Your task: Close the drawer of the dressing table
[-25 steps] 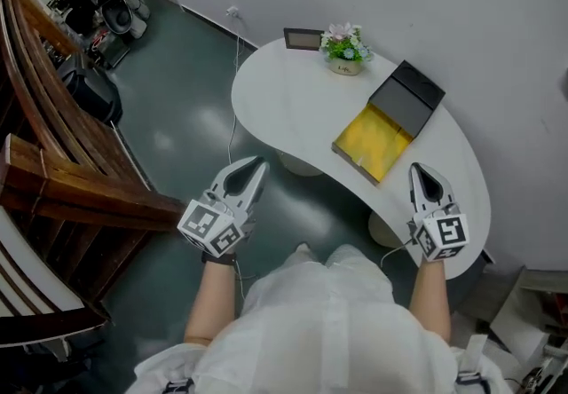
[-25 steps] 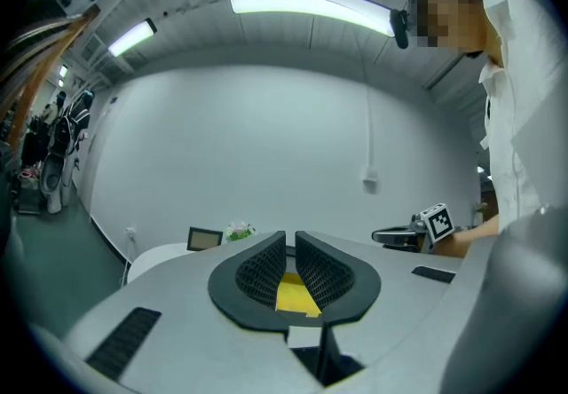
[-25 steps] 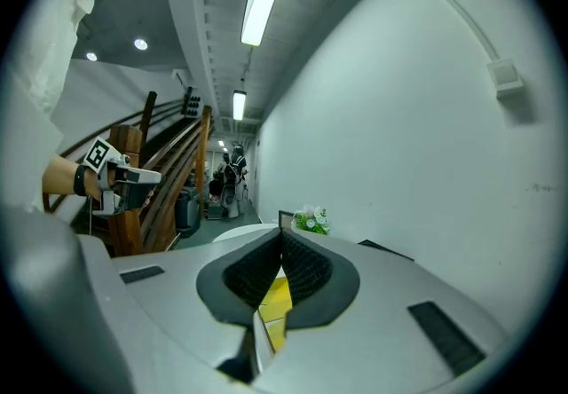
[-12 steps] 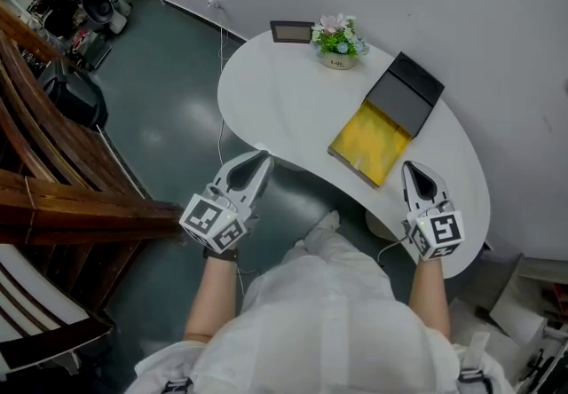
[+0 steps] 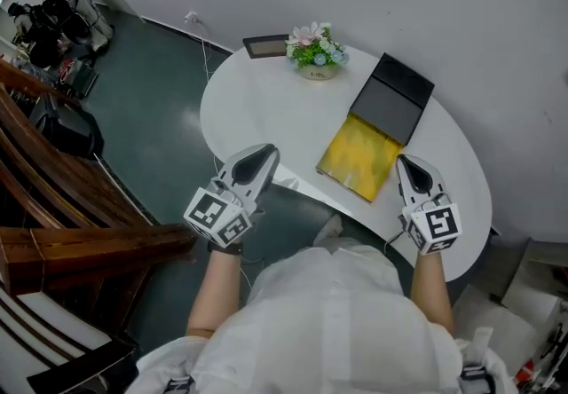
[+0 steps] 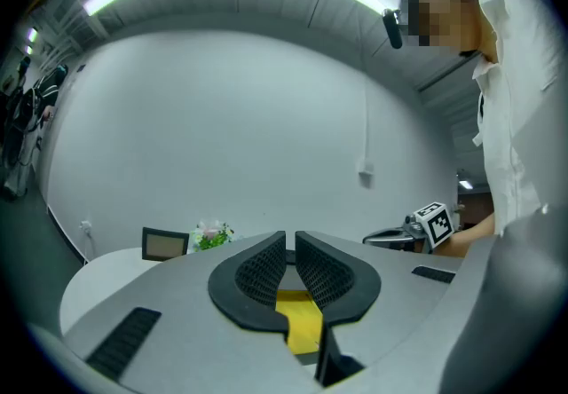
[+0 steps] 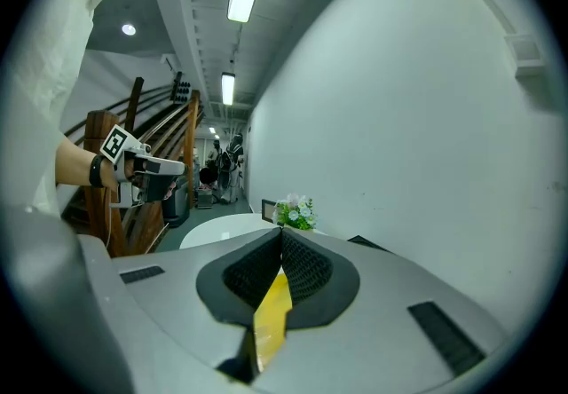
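White oval table: yellow-lined drawer stands pulled out of black box toward near edge. Left claw, right claw: both clenched, empty, advanced to that edge. Closing push likely next.

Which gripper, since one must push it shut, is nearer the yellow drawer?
Right. The right gripper is just right of the drawer; the left gripper is farther off, to its left.
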Motion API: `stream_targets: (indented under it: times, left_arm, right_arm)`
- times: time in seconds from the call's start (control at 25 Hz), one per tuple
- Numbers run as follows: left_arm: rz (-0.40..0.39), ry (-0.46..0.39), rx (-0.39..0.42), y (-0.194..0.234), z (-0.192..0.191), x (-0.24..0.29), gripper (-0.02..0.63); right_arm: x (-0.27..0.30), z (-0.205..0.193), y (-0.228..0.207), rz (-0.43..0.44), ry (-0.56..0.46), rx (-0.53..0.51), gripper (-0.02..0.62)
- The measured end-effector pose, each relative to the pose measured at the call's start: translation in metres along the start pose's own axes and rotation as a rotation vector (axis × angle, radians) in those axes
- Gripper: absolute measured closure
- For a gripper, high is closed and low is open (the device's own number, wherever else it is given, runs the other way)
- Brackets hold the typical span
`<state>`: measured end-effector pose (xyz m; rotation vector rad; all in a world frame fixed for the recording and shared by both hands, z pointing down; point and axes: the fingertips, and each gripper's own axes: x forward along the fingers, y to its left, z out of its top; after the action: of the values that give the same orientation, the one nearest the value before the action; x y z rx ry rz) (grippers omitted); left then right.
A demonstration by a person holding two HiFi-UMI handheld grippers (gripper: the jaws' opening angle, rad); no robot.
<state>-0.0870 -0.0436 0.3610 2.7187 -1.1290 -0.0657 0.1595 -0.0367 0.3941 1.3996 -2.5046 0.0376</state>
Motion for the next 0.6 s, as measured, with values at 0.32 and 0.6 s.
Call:
stream_targets:
  times: [0.32,0.6]
  left_arm:
    - [-0.105,0.048,0.012,-0.014,0.000,0.056,0.561]
    - [-0.193,0.079,0.032,-0.018,-0.008,0.093,0.561]
  right_arm:
    - [0.000,-0.001,-0.030,-0.044,-0.009,0.034,0.586]
    - [-0.011,-0.016,-0.043,-0.114,0.005,0.081,0.586]
